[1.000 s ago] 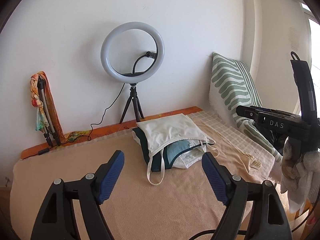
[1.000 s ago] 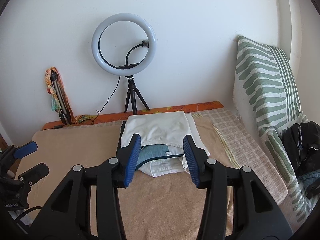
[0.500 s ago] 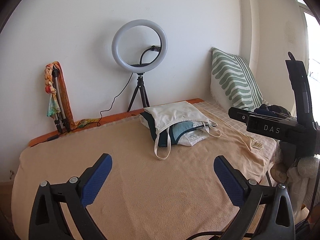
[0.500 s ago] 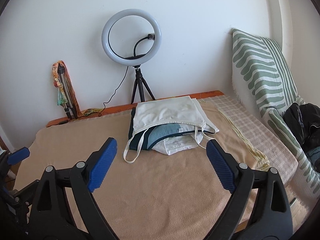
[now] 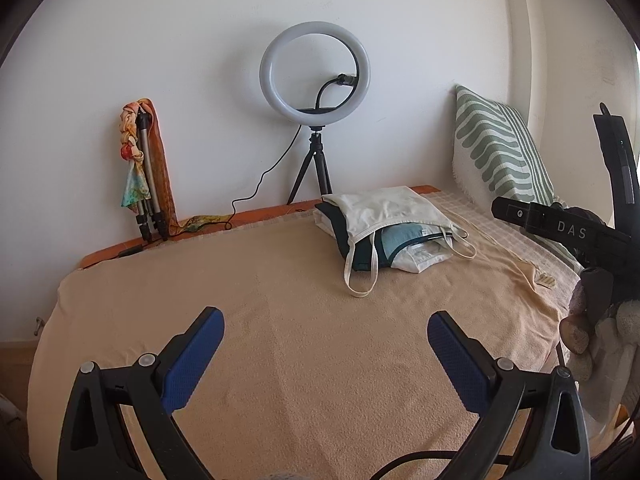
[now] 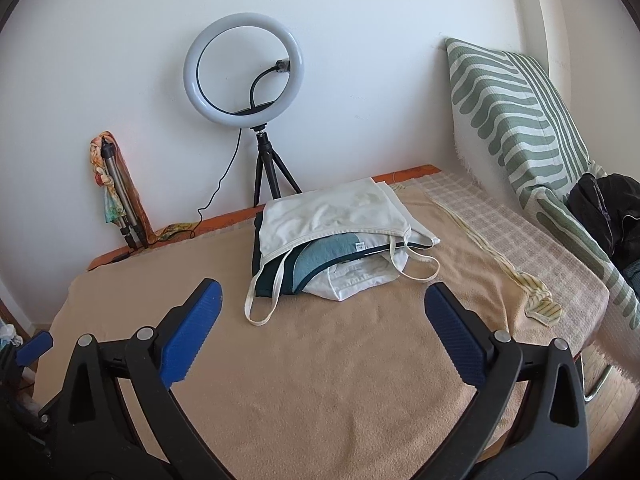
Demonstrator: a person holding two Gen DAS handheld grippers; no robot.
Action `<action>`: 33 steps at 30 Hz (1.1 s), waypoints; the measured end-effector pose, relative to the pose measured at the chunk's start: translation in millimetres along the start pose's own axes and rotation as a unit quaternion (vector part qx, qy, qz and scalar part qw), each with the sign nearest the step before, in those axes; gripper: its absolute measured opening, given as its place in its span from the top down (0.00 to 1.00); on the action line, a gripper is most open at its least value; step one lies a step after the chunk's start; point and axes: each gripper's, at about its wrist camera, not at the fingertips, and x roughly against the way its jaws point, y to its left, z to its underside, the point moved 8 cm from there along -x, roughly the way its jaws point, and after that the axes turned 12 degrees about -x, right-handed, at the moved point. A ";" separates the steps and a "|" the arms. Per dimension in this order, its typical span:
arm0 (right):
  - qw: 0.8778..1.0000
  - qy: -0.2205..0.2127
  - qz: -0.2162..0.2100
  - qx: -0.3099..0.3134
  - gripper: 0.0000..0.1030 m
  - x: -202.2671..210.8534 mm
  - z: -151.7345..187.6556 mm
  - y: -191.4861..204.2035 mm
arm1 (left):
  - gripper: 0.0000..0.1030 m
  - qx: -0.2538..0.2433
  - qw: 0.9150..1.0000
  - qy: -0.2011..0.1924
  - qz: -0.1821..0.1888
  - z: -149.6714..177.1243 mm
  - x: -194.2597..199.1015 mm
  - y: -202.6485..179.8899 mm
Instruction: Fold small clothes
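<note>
two grippers hang over the near part of the bed, both spread wide and grasping nothing. the left gripper [image 5: 324,340] and the right gripper [image 6: 320,312] each have bare blanket [image 5: 320,360] between their blue pads. the pile of small clothes [image 6: 332,248] lies ahead of both, toward the far side by the wall, just in front of the ring light [image 6: 243,68]. the white camisole [image 6: 328,212] sits on top of the dark green and teal pieces, with its straps [image 6: 264,304] trailing toward the near edge. in the right wrist view the pile sits almost centred between the pads and larger, so the right gripper looks the nearer one; in the left wrist view it lies ahead and to the right. the top edge of the camisole runs roughly left to right across both views. likely next step: reach forward for the camisole, which is limp and may drag the pieces beneath it.
</note>
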 end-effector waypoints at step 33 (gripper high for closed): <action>0.999 -0.002 0.023 0.022 0.00 -11.1 9.0 -3.0 | 0.00 -0.027 0.999 0.004 -0.029 10.4 0.3 -6.8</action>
